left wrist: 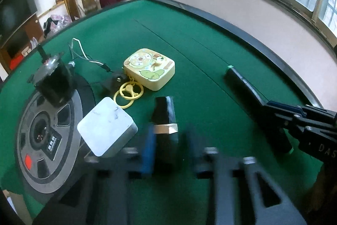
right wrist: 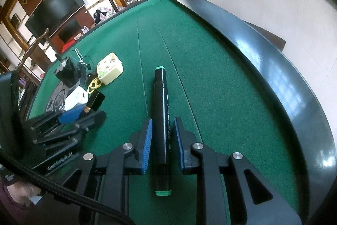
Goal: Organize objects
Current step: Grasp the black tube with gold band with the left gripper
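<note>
a black marker with green ends (right wrist: 161,119) is being clamped lengthwise between the blue pads of the right gripper (right wrist: 162,136), above the green felt table (right wrist: 221,88). the left gripper (left wrist: 168,147) is being pressed shut on a black box with a gold band (left wrist: 165,119), which is standing on the felt just beside a white square box (left wrist: 106,127); its jaws are blurred. behind them a yellow cartoon case (left wrist: 150,68) with a yellow ring charm (left wrist: 128,94) is lying flat. a black motor (left wrist: 53,81) is being borne on a round grey disc (left wrist: 42,140) at the left.
</note>
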